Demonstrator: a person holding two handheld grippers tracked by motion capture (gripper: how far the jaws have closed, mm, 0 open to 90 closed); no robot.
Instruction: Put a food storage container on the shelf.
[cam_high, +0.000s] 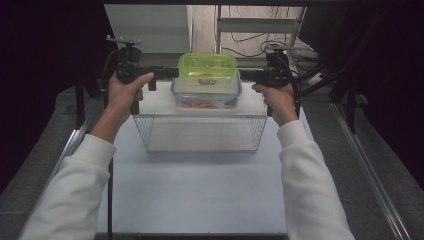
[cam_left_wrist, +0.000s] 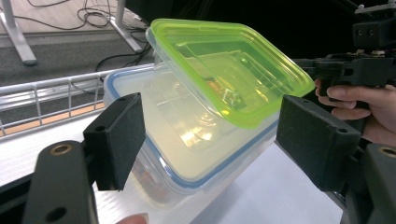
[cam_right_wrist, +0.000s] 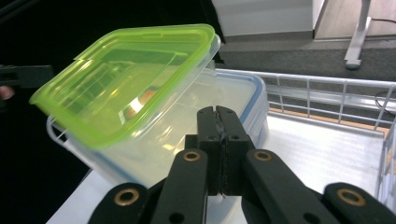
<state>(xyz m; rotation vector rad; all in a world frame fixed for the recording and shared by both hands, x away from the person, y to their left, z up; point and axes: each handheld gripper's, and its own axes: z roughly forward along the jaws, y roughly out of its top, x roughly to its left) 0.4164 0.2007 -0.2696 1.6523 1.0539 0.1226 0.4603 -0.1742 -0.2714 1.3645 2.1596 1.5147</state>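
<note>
— Tongs first: how do they stand?

— Left tongs (cam_left_wrist: 205, 140) have their black pads wide apart, and the two stacked boxes sit in the gap between them; I cannot see a pad pressing on the plastic. Right tongs (cam_right_wrist: 217, 135) are closed, pad against pad, with nothing between them. They stand just in front of the boxes' side.

— And the boxes, how do they look?

— At the top is a green-lidded box (cam_high: 207, 67): a clear rectangular body with rounded corners and a bright yellow-green lid that shines under the light. In both gripper views it sits tilted on the lower one. Below is the blue-rimmed box (cam_high: 206, 95), larger, with a cloudy clear lid and a thin blue seal around the edge. Something orange shows through its wall; I cannot say what it is.

— Where are they?

— In the upper middle of the high view, on the white shelf (cam_high: 160, 102) above a wire basket (cam_high: 202, 132), at the far end of the worktop (cam_high: 200, 190). One hand holds each gripper, left and right of the stack.
</note>
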